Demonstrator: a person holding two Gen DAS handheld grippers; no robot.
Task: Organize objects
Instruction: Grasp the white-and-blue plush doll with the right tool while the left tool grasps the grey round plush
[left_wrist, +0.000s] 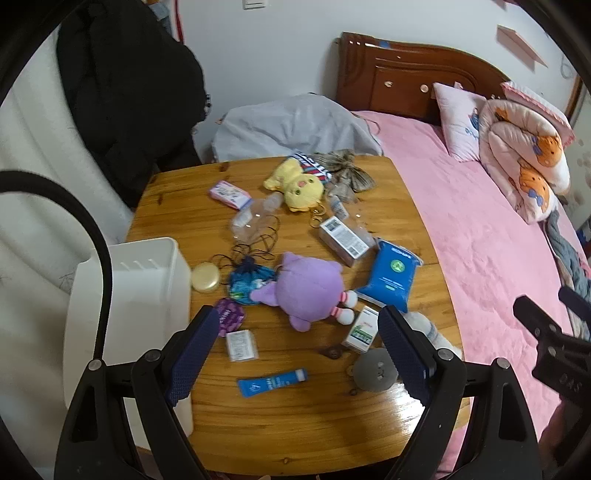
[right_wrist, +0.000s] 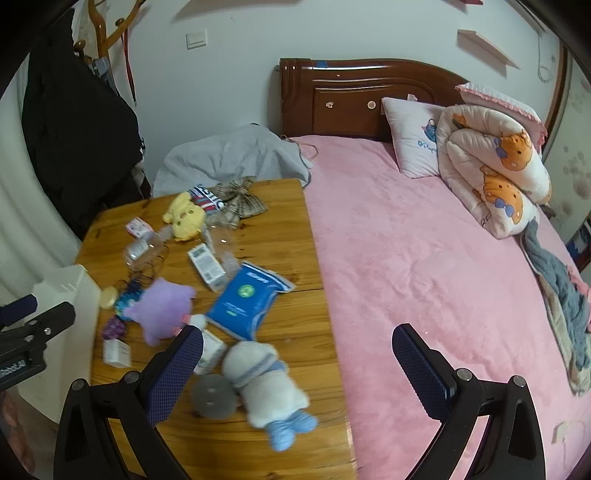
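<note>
Bed (right_wrist: 424, 258) on the right, pink cover, nothing of the task on it. Tabletop (left_wrist: 295, 424) butts against it and carries all the clutter. White bin (left_wrist: 147, 295) sits at the tabletop's left edge, looks empty from here, likely the drop target.

Purple plush (left_wrist: 310, 288) is mid-table, directly ahead of the left hand-held gripper (left_wrist: 295, 354), long axis running roughly left-right across the line of approach. White plush (right_wrist: 266, 380) lies just ahead of the right hand-held gripper (right_wrist: 299, 369), near its left finger, long axis slanting toward the camera. Blue wipes pack (left_wrist: 391, 277) sits right of the purple plush.

Both hand-held grippers: fingers wide apart, holding nothing.

Judgement: left is nearer the purple plush and the bin, so that pairing looks shortest. Rotate the wrist to close across the body.
</note>
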